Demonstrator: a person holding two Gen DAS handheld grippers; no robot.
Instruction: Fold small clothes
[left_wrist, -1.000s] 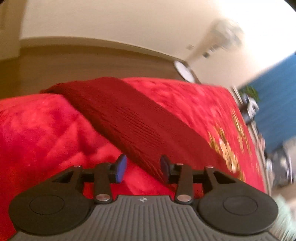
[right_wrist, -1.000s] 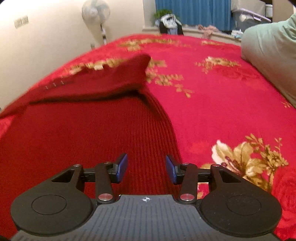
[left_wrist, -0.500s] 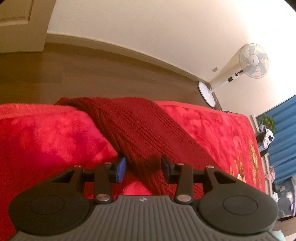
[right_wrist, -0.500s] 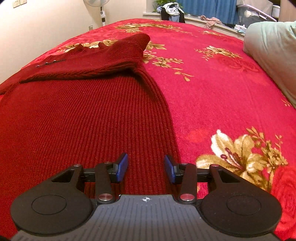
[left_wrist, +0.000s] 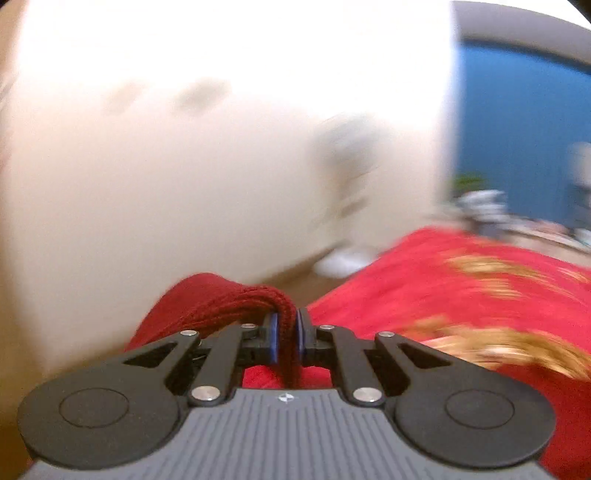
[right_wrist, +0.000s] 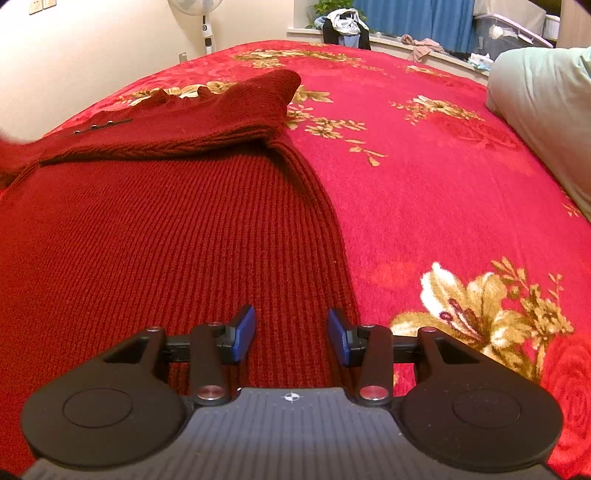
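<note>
**Pinching the sweater edge, left claw lifted off the bed**

Gripping a bunched fold of the dark red knit sweater (left_wrist: 236, 299), the left claw (left_wrist: 284, 334) has its blue pads pressed tight on the fabric, which rises in a hump just beyond the fingertips. Past it the view is smeared by blur; the red floral bedspread (left_wrist: 461, 280) and a pale wall show only roughly.

The right claw (right_wrist: 291, 334) hangs over the sweater (right_wrist: 166, 236) near its right edge, jaws parted and holding nothing, ribbed knit visible between the pads. The garment lies flat on the bedspread (right_wrist: 424, 192), with a sleeve (right_wrist: 229, 110) folded across its upper part. Farther right lies a pale green pillow (right_wrist: 539, 107); beyond the bed stand a fan (right_wrist: 207, 22) and blue curtains (right_wrist: 413, 14).
</note>
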